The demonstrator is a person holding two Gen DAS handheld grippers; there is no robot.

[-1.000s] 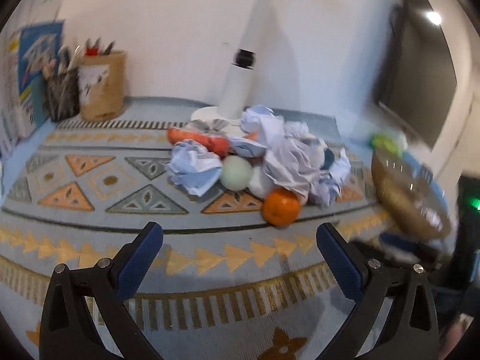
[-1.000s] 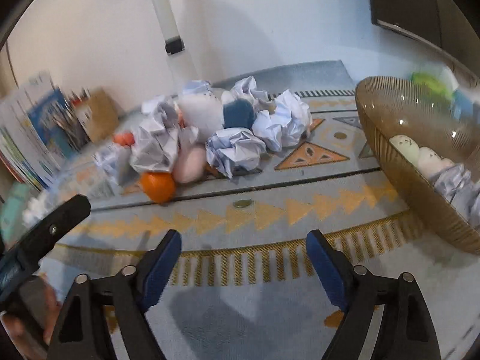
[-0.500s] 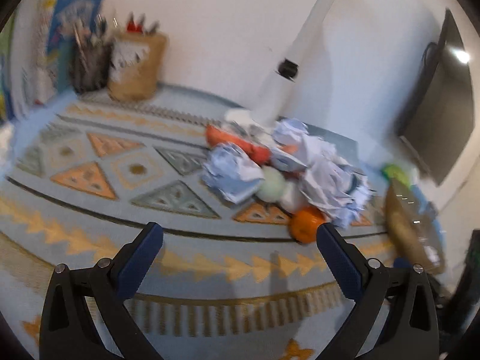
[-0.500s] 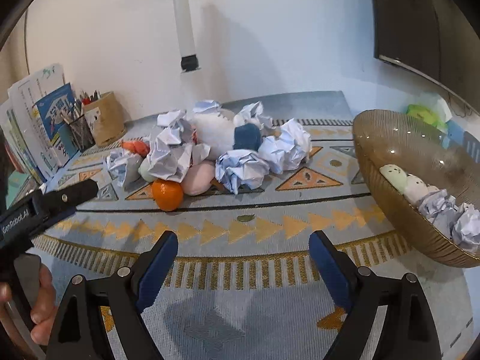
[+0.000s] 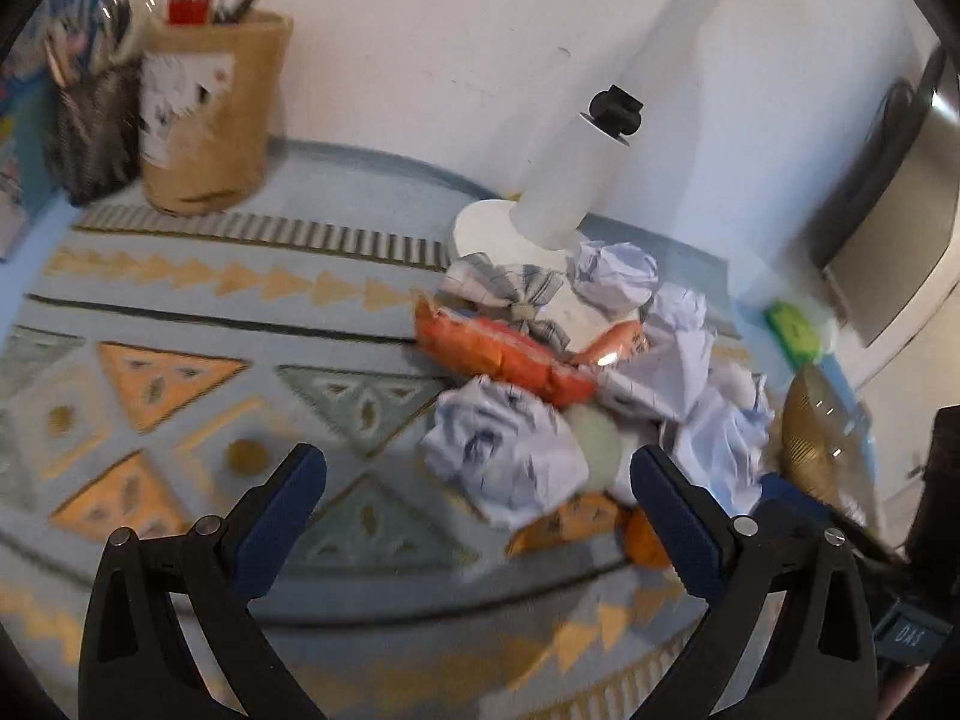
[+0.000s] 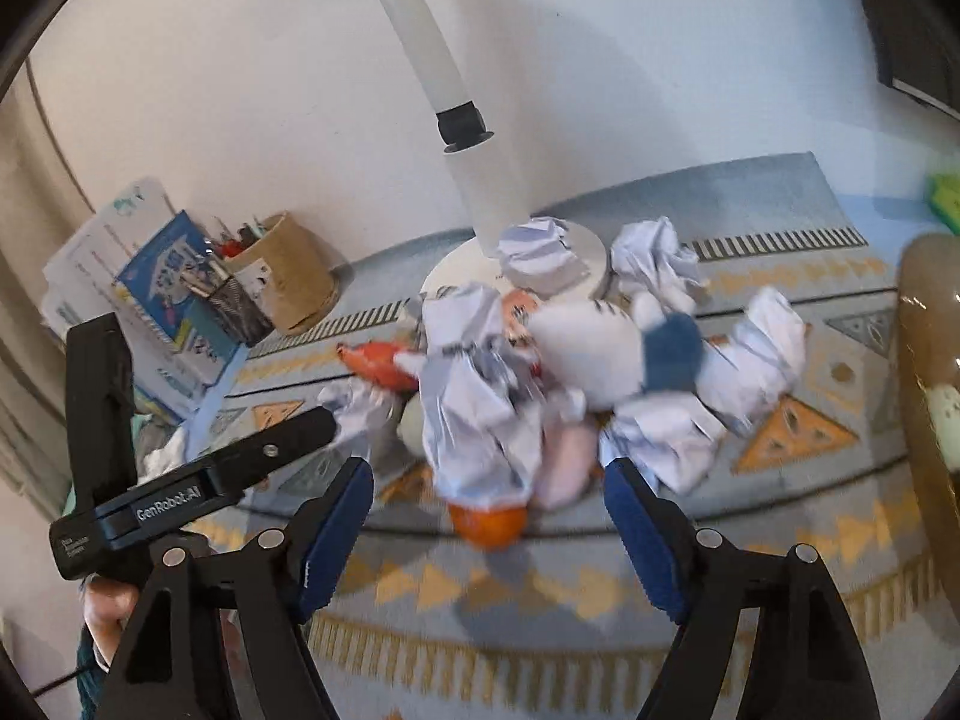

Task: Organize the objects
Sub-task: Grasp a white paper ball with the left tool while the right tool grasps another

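Right wrist only: perhaps eggs [image 6: 947,420] in bowl [image 6: 924,312].

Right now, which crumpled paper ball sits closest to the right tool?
The tall crumpled paper ball resting over the orange, straight ahead of the open right tool; the other balls lie farther back or off right.

Both grippers are held low and level, pointing forward side by side. The left gripper [image 5: 478,489] has its jaws spread wide with nothing between the blue pads [image 5: 282,516]. The right gripper [image 6: 487,501] is spread just as wide, also gripping nothing. From the right wrist view, the left gripper's black body [image 6: 180,480] sits just to the left, and the person's hand [image 6: 108,612] is wrapped around its handle below.
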